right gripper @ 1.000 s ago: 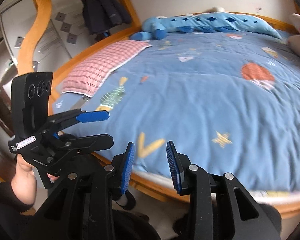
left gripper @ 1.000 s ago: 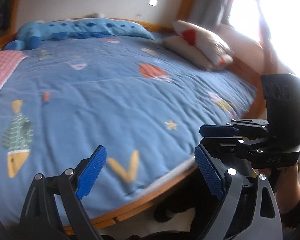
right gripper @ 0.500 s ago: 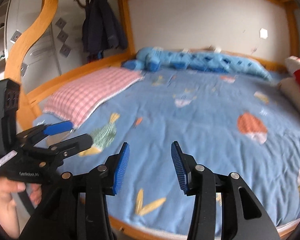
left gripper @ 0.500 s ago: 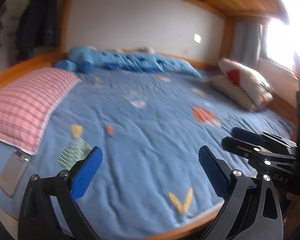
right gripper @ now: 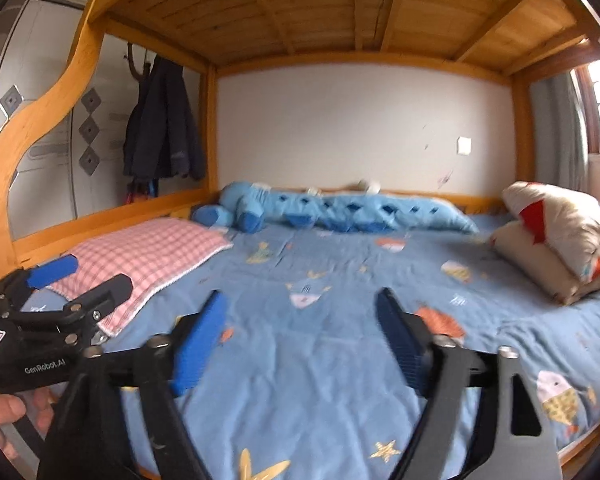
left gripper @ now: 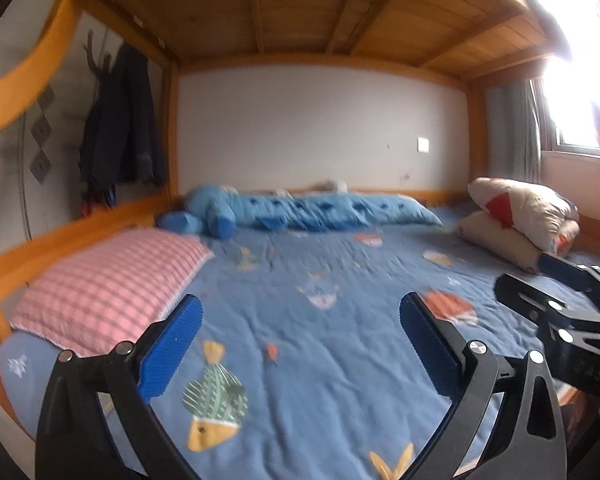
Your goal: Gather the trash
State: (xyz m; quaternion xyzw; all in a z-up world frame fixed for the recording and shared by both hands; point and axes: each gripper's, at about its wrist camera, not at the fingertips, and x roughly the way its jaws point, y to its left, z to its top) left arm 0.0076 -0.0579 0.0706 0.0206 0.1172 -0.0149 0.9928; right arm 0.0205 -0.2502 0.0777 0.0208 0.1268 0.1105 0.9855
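Above the near edge of the bed (left gripper: 300,400), the left claw (left gripper: 300,356) hangs with its blue pads (left gripper: 168,350) spread wide and nothing between them. The right claw (right gripper: 300,340) hangs beside it over the same blue quilt (right gripper: 340,360), its fingers also spread apart and holding nothing. From the left wrist camera, the right claw shows at 3 o'clock; from the right wrist camera, the left claw shows at 9 o'clock, with the person's hand (right gripper: 4,412) gripping its handle at the lower left.

On the bed, a pink checked pillow (left gripper: 108,284) lies at 9 o'clock against the wooden side rail (left gripper: 60,236). A long blue plush toy (right gripper: 340,212) stretches along the far edge at 12 o'clock, next to the white wall (right gripper: 360,128). A folded cream blanket with a red patch (right gripper: 556,232) sits at 3 o'clock near the window (left gripper: 576,136). Dark coats (right gripper: 164,124) hang at 10 o'clock beyond the bed frame. Wooden slats of the upper bunk (left gripper: 320,4) fill the top of both views.

I cannot make out any trash on the quilt in either view; only printed fish and star shapes show there, and both views are somewhat blurred.
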